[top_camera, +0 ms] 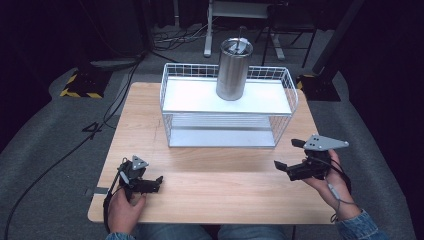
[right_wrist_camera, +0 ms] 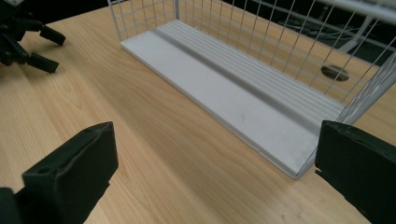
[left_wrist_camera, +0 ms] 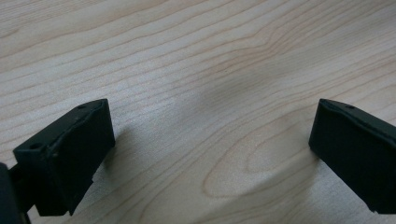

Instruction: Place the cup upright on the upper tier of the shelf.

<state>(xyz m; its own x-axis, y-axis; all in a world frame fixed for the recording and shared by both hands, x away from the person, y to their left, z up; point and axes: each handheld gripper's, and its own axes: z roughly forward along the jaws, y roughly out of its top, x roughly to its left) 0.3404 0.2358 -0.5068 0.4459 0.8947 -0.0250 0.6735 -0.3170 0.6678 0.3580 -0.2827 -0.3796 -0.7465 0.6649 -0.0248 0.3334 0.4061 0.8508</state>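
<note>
At the lower left of the high view the left gripper (top_camera: 159,182) is held low over the pale, grained wooden table (top_camera: 220,195), jaws spread apart and empty. At the lower right the right gripper (top_camera: 288,154) is aimed at the white wire shelf rack (top_camera: 170,117), jaws likewise apart, apparently readied for a reach. A brushed-metal tumbler (top_camera: 233,70), cylindrical and lidded, is stood on the rack's smooth upper shelf at upper centre.

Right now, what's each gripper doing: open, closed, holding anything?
Left gripper: open, jaws wide apart over bare table, holding nothing.
Right gripper: open, jaws spread, empty, pointing toward the white wire rack.
</note>
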